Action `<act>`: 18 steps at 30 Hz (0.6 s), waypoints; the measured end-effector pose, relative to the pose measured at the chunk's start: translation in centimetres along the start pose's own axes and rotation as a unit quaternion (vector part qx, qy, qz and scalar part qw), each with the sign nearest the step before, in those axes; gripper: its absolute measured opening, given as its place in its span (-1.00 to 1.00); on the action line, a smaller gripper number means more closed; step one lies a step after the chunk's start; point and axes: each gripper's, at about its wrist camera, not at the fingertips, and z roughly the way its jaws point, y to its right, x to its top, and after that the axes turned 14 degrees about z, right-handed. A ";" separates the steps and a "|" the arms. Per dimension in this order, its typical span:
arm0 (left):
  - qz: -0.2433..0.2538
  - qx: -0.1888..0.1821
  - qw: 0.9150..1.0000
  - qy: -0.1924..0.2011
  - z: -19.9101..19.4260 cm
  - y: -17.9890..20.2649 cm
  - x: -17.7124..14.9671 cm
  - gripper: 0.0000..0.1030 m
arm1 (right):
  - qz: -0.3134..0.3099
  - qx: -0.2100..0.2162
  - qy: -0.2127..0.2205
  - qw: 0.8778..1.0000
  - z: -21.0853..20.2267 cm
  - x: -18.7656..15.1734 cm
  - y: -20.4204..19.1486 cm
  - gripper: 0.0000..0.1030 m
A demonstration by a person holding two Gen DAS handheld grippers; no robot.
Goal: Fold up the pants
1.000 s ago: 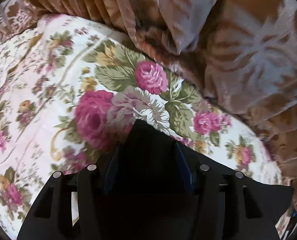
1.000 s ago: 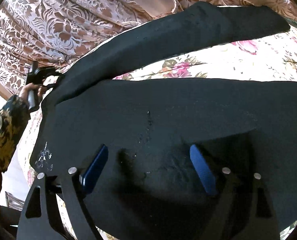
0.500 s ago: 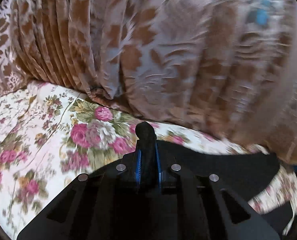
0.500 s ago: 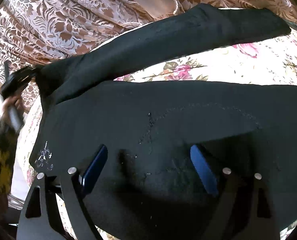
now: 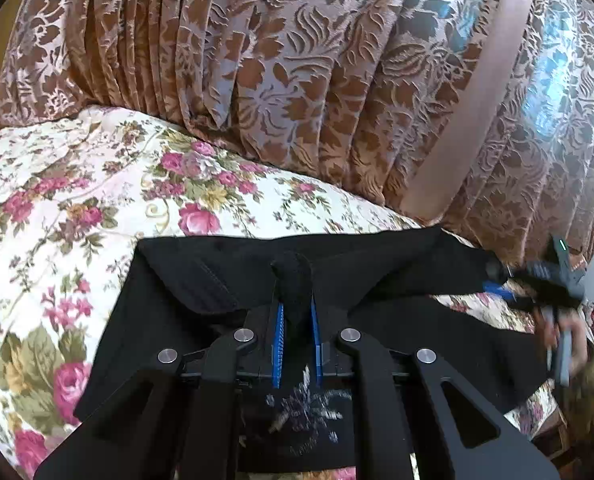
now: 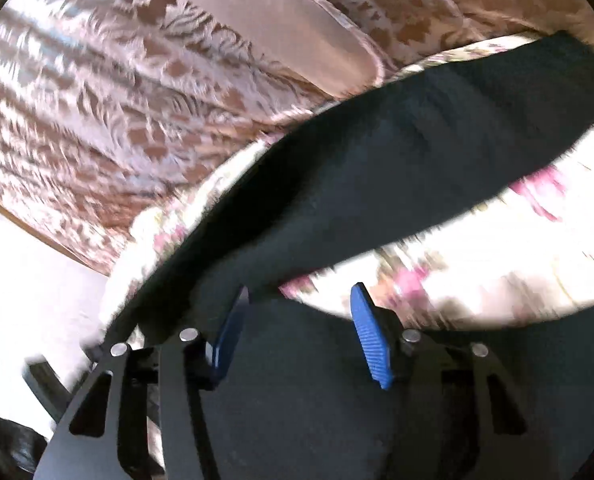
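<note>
My left gripper [image 5: 295, 312] is now clamped on a pinch of the black pants [image 5: 201, 280], a nub of cloth standing up between the blue pads [image 5: 277, 328]; a second ago those jaws were apart over the fabric, so the grab is made. That pinched edge is raised and drawn across toward the right, where before it lay flat near the left side of the floral bedspread [image 5: 77, 200]; the cloth fans away from the pinch to both sides.

My right gripper [image 6: 299, 320] is closing, its jaws half apart with black cloth beneath and between them; whether the pads press it yet I cannot tell, the view being smeared. It has also lifted: one leg of the pants [image 6: 417, 140] now runs far and to the right in its view, with bedspread [image 6: 477, 264] showing under it.

The pants lie spread on the bed in front of the patterned curtain [image 5: 297, 60]. I judge the first fold has begun, one side being carried over the other; the right grip must firm up first.
</note>
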 end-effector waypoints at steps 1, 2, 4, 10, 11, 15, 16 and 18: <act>0.001 -0.002 1.000 -0.002 0.0 0.1 -0.2 -0.81 | 0.014 0.006 -0.001 1.000 0.8 1.4 -0.4 0.03; 0.000 -0.002 1.000 -0.003 0.0 0.2 -0.4 -0.81 | 0.023 0.012 -0.003 1.000 1.4 2.4 -0.7 0.03; -0.003 -0.005 1.000 -0.006 0.0 0.1 -0.9 -0.81 | 0.044 0.011 -0.001 0.999 3.1 4.8 -1.3 0.03; 0.012 -0.006 1.000 -0.016 -0.1 0.1 -1.3 -0.81 | 0.075 -0.023 -0.007 0.997 7.9 9.5 -2.4 0.03; 0.014 -0.006 1.000 -0.018 -0.1 0.1 -1.3 -0.81 | 0.077 -0.031 -0.008 0.997 8.5 10.1 -2.4 0.02; 0.022 -0.002 0.999 -0.029 0.5 -0.6 -0.6 -0.81 | 0.071 -0.085 -0.008 0.994 10.6 11.4 -2.1 -0.78; 0.024 0.004 0.999 -0.028 0.9 -0.9 0.0 -0.81 | 0.066 -0.085 -0.006 0.994 10.5 11.4 -2.1 -0.83; 0.032 0.027 0.999 -0.018 1.6 -1.6 1.8 -0.81 | 0.046 -0.076 0.009 0.996 9.2 11.0 -2.7 -0.85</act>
